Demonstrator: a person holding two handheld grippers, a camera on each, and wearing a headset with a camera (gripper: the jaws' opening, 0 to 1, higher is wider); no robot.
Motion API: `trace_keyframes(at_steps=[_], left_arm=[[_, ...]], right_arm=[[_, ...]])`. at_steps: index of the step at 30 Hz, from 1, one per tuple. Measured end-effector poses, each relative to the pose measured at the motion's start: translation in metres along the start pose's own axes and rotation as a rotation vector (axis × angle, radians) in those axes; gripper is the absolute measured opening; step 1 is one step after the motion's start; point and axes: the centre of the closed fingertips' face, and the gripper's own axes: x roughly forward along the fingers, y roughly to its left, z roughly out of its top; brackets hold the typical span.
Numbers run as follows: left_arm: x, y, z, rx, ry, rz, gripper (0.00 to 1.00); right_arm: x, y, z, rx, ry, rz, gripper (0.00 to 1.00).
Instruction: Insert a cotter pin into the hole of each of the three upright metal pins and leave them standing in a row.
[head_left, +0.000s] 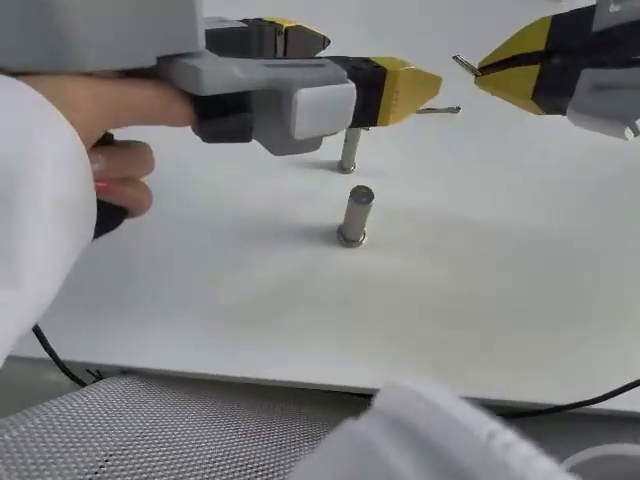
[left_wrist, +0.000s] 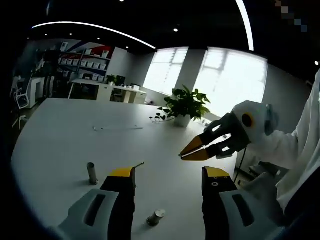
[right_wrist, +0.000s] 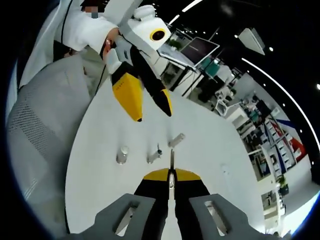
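Three upright metal pins stand in a row on the white table (head_left: 500, 300). The near pin (head_left: 355, 214) (right_wrist: 122, 154) stands bare. The middle pin (head_left: 349, 150) (right_wrist: 153, 156) is partly hidden behind my left gripper (head_left: 385, 68) (left_wrist: 167, 175), which hovers open and empty above the row. A cotter pin (head_left: 440, 110) (left_wrist: 138, 164) pokes out sideways past that gripper's jaw. The far pin (right_wrist: 176, 140) is bare. My right gripper (head_left: 478, 70) (right_wrist: 171, 175) (left_wrist: 182, 156) is shut on another cotter pin (head_left: 463, 65) (right_wrist: 171, 162), in the air to the right of the pins.
A black cable (head_left: 60, 365) runs along the table's near edge. A grey mesh chair seat (head_left: 150, 430) lies below that edge. White sleeves (head_left: 30, 200) frame the left and bottom. A potted plant (left_wrist: 185, 106) stands at the table's far end.
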Motion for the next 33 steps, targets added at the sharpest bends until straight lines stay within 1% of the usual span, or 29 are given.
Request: trace_keyframes(at_steps=[2, 3, 5, 6, 8, 10, 13, 14, 16, 17, 20, 21, 22, 25, 27, 31, 33], left_arm=[[0.004, -0.007, 0.003, 0.001, -0.003, -0.044, 0.44], [0.006, -0.009, 0.006, 0.002, -0.014, -0.057, 0.37], [0.009, -0.014, 0.008, -0.016, -0.009, -0.082, 0.32], [0.011, -0.016, 0.008, -0.032, 0.0, -0.097, 0.3], [0.015, -0.019, 0.009, -0.03, 0.013, -0.113, 0.28], [0.019, -0.02, 0.007, -0.034, 0.045, -0.123, 0.25], [0.024, -0.023, 0.005, -0.026, 0.062, -0.14, 0.24], [0.025, -0.027, 0.002, -0.038, 0.078, -0.169, 0.24], [0.028, -0.031, 0.004, -0.078, 0.064, -0.196, 0.22], [0.029, -0.032, 0.003, -0.091, 0.071, -0.201, 0.2], [0.032, -0.032, 0.002, -0.086, 0.074, -0.203, 0.15], [0.033, -0.035, 0.002, -0.121, 0.073, -0.217, 0.14], [0.033, -0.035, 0.002, -0.137, 0.077, -0.221, 0.14], [0.035, -0.036, -0.001, -0.122, 0.091, -0.222, 0.1], [0.035, -0.037, -0.003, -0.13, 0.102, -0.224, 0.07], [0.037, -0.037, -0.005, -0.133, 0.111, -0.218, 0.05], [0.037, -0.039, -0.006, -0.139, 0.12, -0.225, 0.05]], right_arm=[[-0.002, 0.001, 0.003, 0.008, -0.01, -0.012, 0.0], [-0.003, 0.003, 0.004, 0.008, -0.012, -0.015, 0.0], [-0.004, 0.005, 0.005, 0.009, -0.014, -0.02, 0.0], [-0.004, 0.005, 0.006, 0.007, -0.016, -0.02, 0.0], [-0.005, 0.007, 0.007, 0.007, -0.019, -0.027, 0.0], [-0.006, 0.009, 0.008, 0.011, -0.023, -0.03, 0.0], [-0.008, 0.01, 0.007, 0.013, -0.024, -0.039, 0.0], [-0.008, 0.011, 0.007, 0.014, -0.027, -0.039, 0.0], [-0.009, 0.012, 0.009, 0.012, -0.033, -0.039, 0.0], [-0.009, 0.013, 0.009, 0.015, -0.037, -0.042, 0.0], [-0.009, 0.016, 0.011, 0.014, -0.042, -0.045, 0.0], [-0.01, 0.016, 0.011, 0.016, -0.044, -0.046, 0.0], [-0.01, 0.016, 0.012, 0.019, -0.05, -0.049, 0.0], [-0.012, 0.017, 0.013, 0.022, -0.055, -0.053, 0.0], [-0.013, 0.017, 0.015, 0.024, -0.059, -0.057, 0.0], [-0.015, 0.019, 0.018, 0.025, -0.068, -0.061, 0.0], [-0.016, 0.02, 0.018, 0.025, -0.069, -0.061, 0.0]])
